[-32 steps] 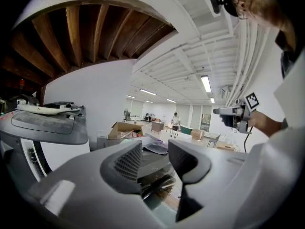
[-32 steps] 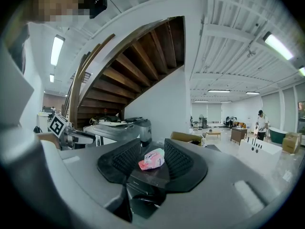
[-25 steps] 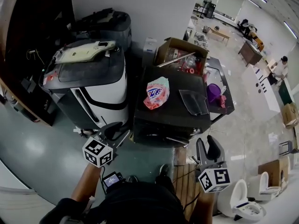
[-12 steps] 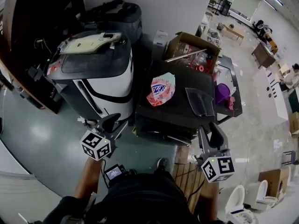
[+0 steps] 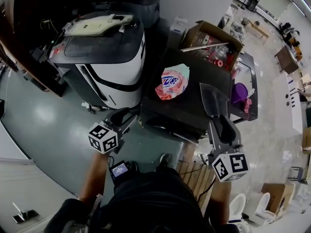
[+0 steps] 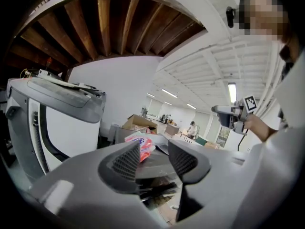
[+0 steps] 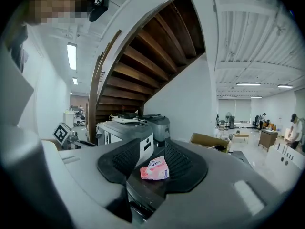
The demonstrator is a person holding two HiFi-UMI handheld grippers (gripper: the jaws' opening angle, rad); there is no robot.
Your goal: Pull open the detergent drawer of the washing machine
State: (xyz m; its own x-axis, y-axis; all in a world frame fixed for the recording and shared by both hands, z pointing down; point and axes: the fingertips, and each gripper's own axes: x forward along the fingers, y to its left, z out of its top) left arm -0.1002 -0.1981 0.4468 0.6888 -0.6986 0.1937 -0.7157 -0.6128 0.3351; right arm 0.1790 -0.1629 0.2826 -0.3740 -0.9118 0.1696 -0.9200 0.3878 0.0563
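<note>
Dark grey and black surfaces are being shown at the middle of the head view, where the dark-topped washing machine (image 5: 187,108) is standing with its front edge toward the lower centre of the frame. Its detergent drawer is not being made out clearly in any view. A pink detergent bag (image 5: 172,81) is being carried on the machine's top, near the middle of the frame, and a clear tray (image 5: 213,97) is lying to the bag's right. A white-and-grey machine (image 5: 109,64) is being seen just beside the washing machine, at the upper left. An open cardboard box (image 5: 214,40) is being seen at the upper right, behind the dark top. A purple object (image 5: 239,92) is lying to the right of that top.

The left gripper (image 5: 127,118) is being held at the centre left of the frame, near the washing machine's front left corner and apart from it. Its jaws are being held a narrow gap apart, with nothing between the pads. The right gripper (image 5: 219,123) is being held at the centre right, over the front right part of the dark top; whether it is touching cannot be told. Its jaws too are being held slightly apart and empty, and the pink bag is being framed well beyond them in the right gripper view.
</note>
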